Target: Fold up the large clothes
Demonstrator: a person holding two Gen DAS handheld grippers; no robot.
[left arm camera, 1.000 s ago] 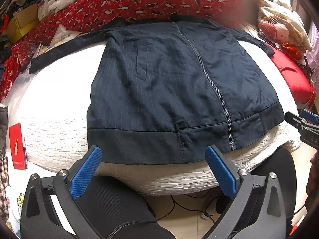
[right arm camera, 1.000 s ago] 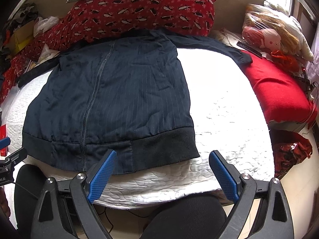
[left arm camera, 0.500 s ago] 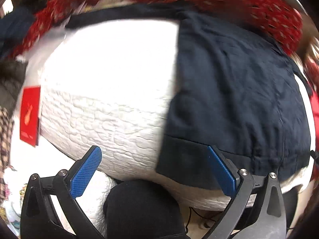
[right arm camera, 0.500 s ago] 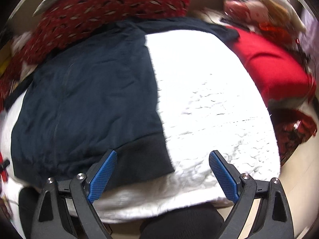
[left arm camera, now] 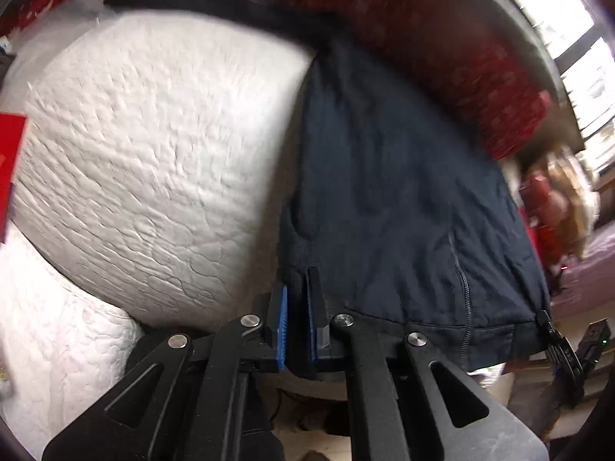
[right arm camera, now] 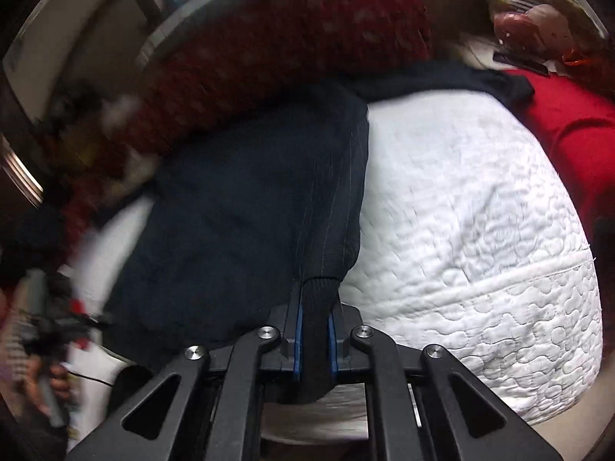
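The left gripper [left arm camera: 296,307] clamps the ribbed hem of the navy zip jacket [left arm camera: 392,199] at one corner. The right gripper [right arm camera: 315,320] pinches the hem's other corner on the white quilted bed [right arm camera: 480,207].

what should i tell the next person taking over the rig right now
Left gripper: jaws shut on the ribbed hem of the navy jacket at its left bottom corner.
Right gripper: jaws shut on the hem at the right bottom corner.
The jacket lies flat, zipper up, on the white quilted bed, collar toward the red patterned pillow; one sleeve is spread toward the plain red cushion.
Done: both hem corners gripped.
Left: every fold; no fold shows yet, and the sleeves are still out.
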